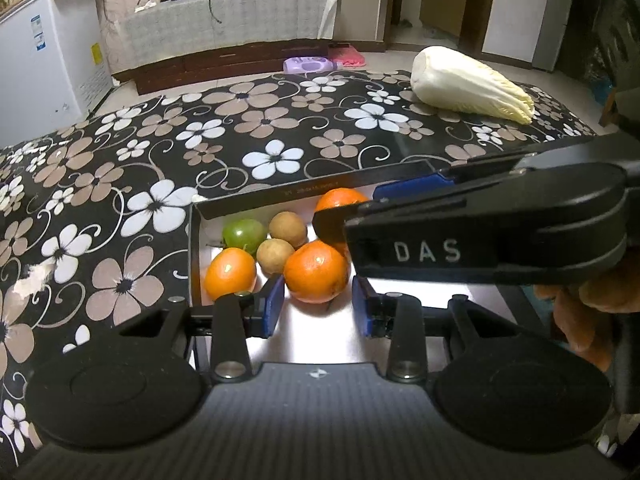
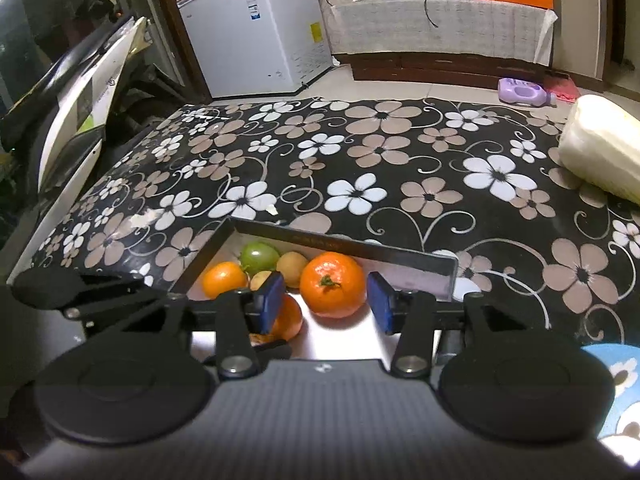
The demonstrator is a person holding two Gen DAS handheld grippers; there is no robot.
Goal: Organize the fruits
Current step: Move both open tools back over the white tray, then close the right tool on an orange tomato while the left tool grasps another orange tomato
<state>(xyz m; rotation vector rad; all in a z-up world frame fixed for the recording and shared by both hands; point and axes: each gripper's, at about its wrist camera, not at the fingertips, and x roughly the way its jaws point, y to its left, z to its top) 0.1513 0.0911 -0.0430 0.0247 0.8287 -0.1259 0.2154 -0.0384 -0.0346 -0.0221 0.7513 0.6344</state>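
Covering the table, a flowered cloth [image 1: 168,168] carries a pale cabbage [image 1: 472,84] and a black-rimmed box [image 2: 224,240] of fruit. Both grippers hover over the box, left gripper [image 1: 318,306] and right gripper [image 2: 330,300] spread wide, each framing an orange [image 1: 316,272] without touching.

- Table covering [image 2: 360,152]: glossy sheet, plastic-like, printed with flowers on black; chipped white in patches.
- Box [image 2: 360,246]: thin board walls, matt dark outside, smooth white inside.
- Oranges [image 1: 316,272]: finely pitted peel with a waxy shine.
- Green fruit [image 1: 244,234]: smooth, glossy skin.
- Brown fruits [image 1: 274,256]: dull, matt skin.
- Cabbage [image 1: 468,84]: ribbed, pale, matt leaves.
- Left gripper [image 1: 318,310]: matt black plastic, blue rubbery pads, bright metal pins.
- Chest freezer [image 2: 256,28]: smooth, painted white panels.
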